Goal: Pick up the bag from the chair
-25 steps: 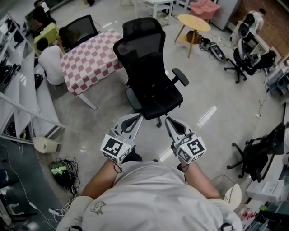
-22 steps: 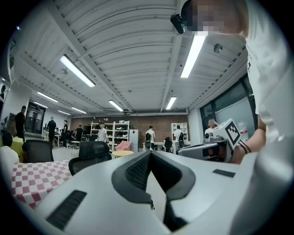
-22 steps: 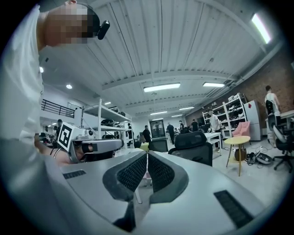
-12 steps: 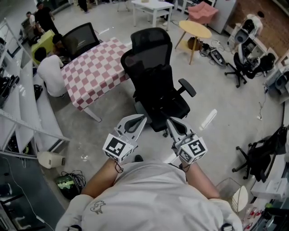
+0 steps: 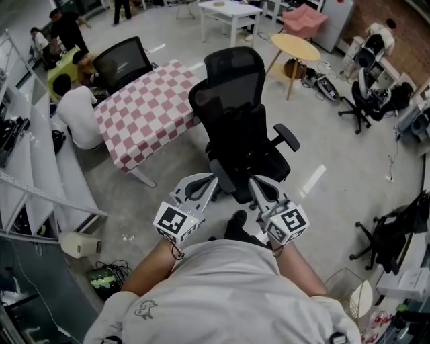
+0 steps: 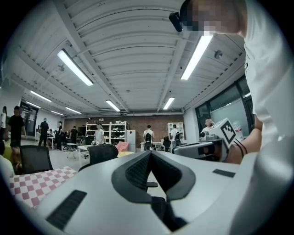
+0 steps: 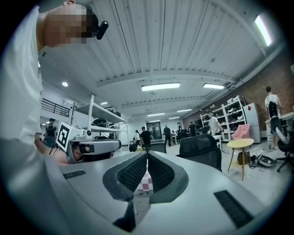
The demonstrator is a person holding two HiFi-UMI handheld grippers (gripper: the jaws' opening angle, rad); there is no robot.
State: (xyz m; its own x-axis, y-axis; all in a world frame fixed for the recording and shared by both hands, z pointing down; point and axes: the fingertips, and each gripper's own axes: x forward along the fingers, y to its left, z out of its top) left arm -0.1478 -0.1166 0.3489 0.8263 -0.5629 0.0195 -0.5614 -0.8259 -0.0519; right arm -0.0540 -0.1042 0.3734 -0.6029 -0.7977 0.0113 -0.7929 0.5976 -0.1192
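A black office chair [image 5: 245,127] stands just ahead of me on the concrete floor, its seat [image 5: 262,164] dark. I cannot make out a bag on it in any view. My left gripper [image 5: 212,179] and right gripper [image 5: 252,181] are held side by side at chest height, pointing at the chair's seat edge. Both are shut with nothing between the jaws. From the left gripper [image 6: 150,153] a black chair back [image 6: 103,153] shows past the jaws. Past the right gripper [image 7: 147,156], a black chair [image 7: 200,147] shows to the right.
A red-checkered table [image 5: 151,101] stands left of the chair, with people [image 5: 74,101] seated beyond it. A round yellow table [image 5: 295,47] and a white table [image 5: 228,10] are behind. Metal shelving [image 5: 33,175] runs along the left; another black chair [image 5: 393,235] is at the right.
The chair has drawn closer as the person stepped toward it, and a black shoe now shows below the grippers. Both grippers stay shut, held the same way.
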